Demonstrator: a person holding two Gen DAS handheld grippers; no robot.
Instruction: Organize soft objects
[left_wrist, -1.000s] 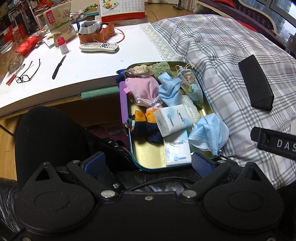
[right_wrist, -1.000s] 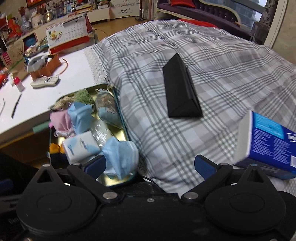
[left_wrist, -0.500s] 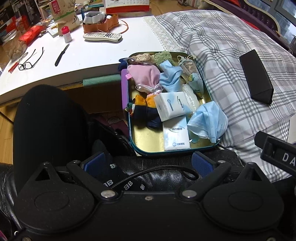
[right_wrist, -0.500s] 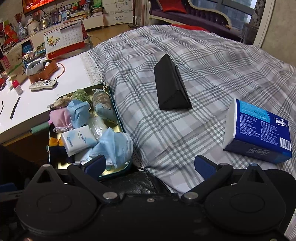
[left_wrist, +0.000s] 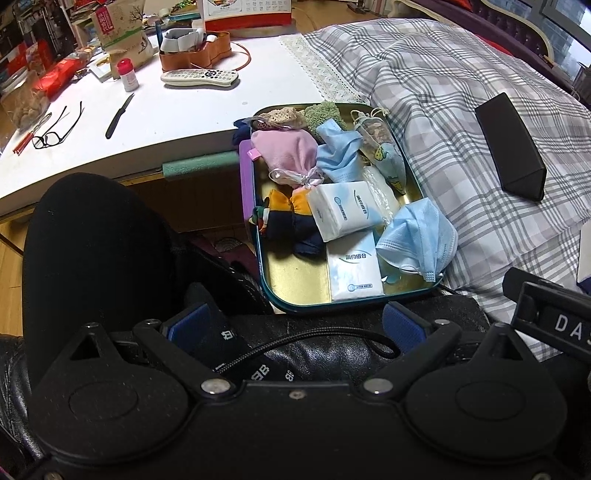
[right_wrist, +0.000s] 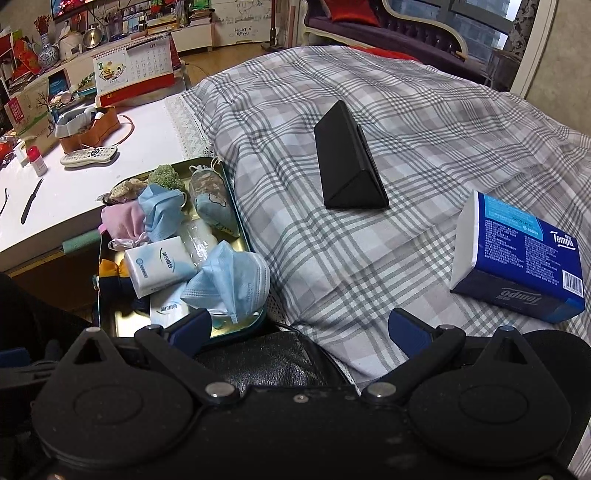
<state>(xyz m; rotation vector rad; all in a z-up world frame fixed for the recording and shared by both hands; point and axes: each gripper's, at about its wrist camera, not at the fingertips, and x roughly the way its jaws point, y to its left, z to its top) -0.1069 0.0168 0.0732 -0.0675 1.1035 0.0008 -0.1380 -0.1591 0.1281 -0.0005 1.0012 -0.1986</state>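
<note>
Left tongs (left_wrist: 293, 326): blue pads spread wide apart, nothing between them, hovering low over black leather at the near edge of the tin.
Right tongs (right_wrist: 301, 330): also spread wide and empty; the left pad sits right at the tin's near rim, the right pad over the plaid cover.
Tin tray (left_wrist: 295, 295): gold inside, teal rim, wedged between the white tabletop (left_wrist: 177, 122) and the bed; from the left tongs it lies straight ahead at 12 o'clock, just beyond the pads.
Blue face mask (left_wrist: 417, 236): crumpled in the tin's near right corner, at about 1 o'clock from the left tongs; in the right wrist view (right_wrist: 229, 280) it's at 11 o'clock, just beside the left pad.
Tissue packs: one white pack (left_wrist: 343, 214) tilted on top of the pile, a second flat pack (left_wrist: 354, 271) nearest the left tongs, at 12 o'clock.
Pink pouch (left_wrist: 288, 155): far half of the tin, touching a second blue mask (left_wrist: 338, 155) on its right.
Orange-and-navy cloth (left_wrist: 291, 221): left side of the tin, against the tilted pack.
Tempo tissue pack (right_wrist: 517, 258): blue, lying on the plaid bed cover (right_wrist: 406, 129), at 2 o'clock from the right tongs, well apart from the tin.
Black triangular case (right_wrist: 349, 158): on the cover at 12 o'clock, farther off.
Tabletop extras: remote (left_wrist: 199, 77), glasses (left_wrist: 55, 129), small knife (left_wrist: 118, 116).
</note>
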